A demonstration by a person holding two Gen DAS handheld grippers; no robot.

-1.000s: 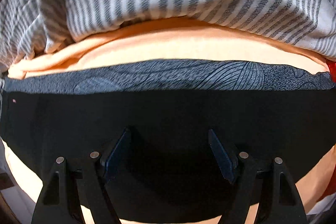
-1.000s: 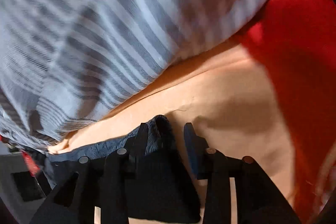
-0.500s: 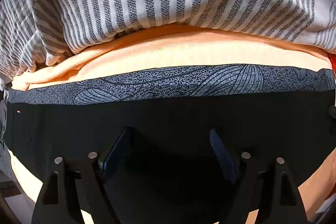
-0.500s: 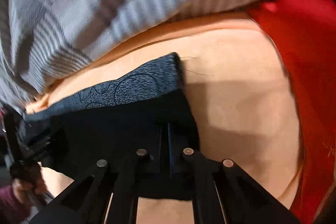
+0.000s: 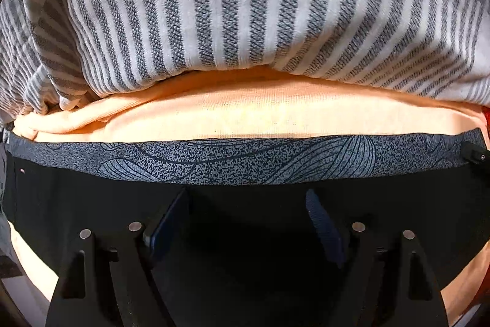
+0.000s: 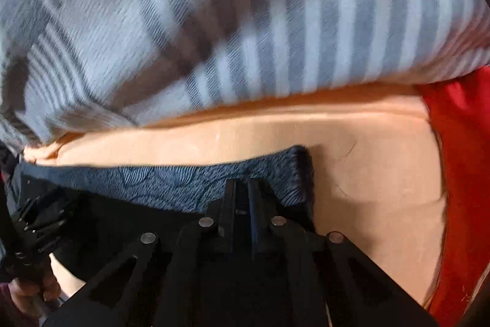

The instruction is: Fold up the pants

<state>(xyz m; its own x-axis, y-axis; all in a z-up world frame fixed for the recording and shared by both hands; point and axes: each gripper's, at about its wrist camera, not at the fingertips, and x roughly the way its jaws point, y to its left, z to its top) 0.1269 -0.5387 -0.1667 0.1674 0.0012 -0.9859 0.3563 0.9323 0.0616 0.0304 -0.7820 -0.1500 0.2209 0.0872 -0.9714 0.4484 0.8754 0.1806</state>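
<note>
Black fabric pants with a grey patterned waistband cross the lower frame. Right gripper is clamped on the waistband; left gripper hovers spread. Lift evenly, keeping the edge taut.

No readable text, label, brand or number anywhere; waistband shows leaf pattern only

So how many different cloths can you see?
4: black pants nearest, under the tongs; peach sheet beneath them; striped blanket bunched behind; red cloth at the right. More may be hidden underneath.
</note>
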